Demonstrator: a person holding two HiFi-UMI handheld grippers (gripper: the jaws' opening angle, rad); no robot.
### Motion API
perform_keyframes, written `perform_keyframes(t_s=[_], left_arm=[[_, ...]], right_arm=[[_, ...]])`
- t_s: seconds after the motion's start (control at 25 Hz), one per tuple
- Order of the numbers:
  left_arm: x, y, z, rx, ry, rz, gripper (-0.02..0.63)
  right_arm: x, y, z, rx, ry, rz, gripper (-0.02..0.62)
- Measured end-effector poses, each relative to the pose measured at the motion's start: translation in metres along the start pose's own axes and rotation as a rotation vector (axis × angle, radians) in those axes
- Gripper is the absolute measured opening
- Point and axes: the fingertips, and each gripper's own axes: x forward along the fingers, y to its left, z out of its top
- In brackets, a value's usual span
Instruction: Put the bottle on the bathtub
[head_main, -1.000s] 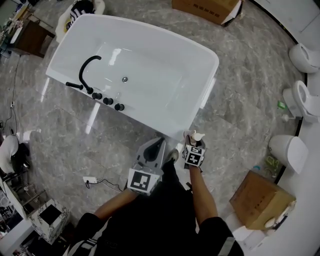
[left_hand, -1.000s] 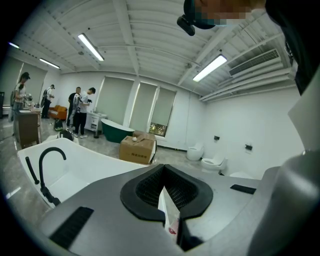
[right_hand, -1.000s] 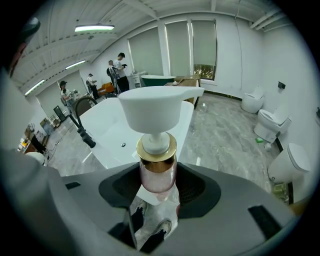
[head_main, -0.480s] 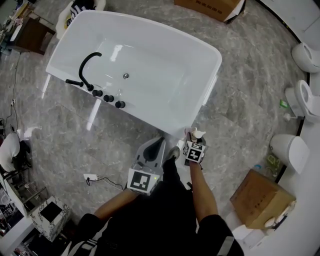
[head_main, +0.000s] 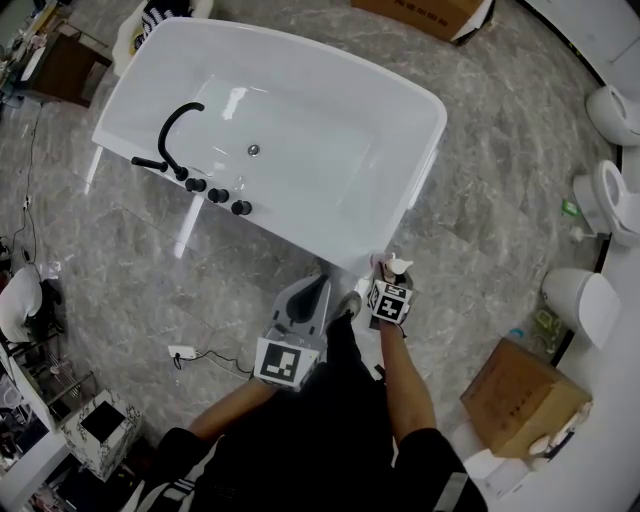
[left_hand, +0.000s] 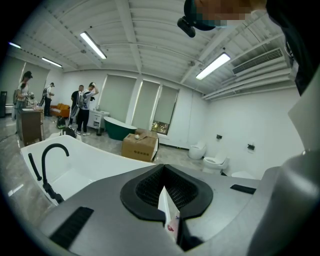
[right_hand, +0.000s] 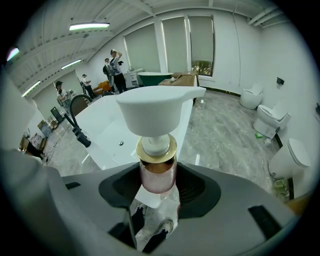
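Grey marble floor (head_main: 500, 200) runs under a white bathtub (head_main: 425, 105) with a black faucet (head_main: 172, 135) on its near left rim. Toilets (head_main: 608, 112) line the right side, and a cardboard box (head_main: 520, 395) sits near right.

The person stands at the tub's near right corner. The right claw (head_main: 386, 282) is clamped on a pink bottle (right_hand: 158, 172) – gold collar, white pump top – and holds it upright just beside that corner. Whether the bottle touches the rim cannot be told from these views.

The left claw (head_main: 314, 292) is held lower and to the left, over the floor near the tub's near wall. Its jaws are drawn together with only a thin slit between them – nothing is gripped.

Far across the room, people (left_hand: 82, 102) stand by a dark green tub (left_hand: 119, 127).
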Motion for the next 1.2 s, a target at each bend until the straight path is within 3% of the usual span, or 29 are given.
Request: perform_keyframes(t_s=[0.64, 0.8, 1.2], left_arm=[[0.004, -0.005, -0.009, 0.03, 0.037, -0.024, 0.015], [0.006, -0.006, 0.0, -0.001, 0.0, -0.008, 0.015], [-0.001, -0.006, -0.001, -0.004, 0.001, -0.007, 0.015]], right_arm=[[-0.002, 0.008, -0.014, -0.062, 0.024, -0.006, 0.212], [-0.004, 0.011, -0.014, -0.062, 0.027, -0.005, 0.213], [-0.002, 0.01, -0.014, -0.059, 0.036, 0.009, 0.216]])
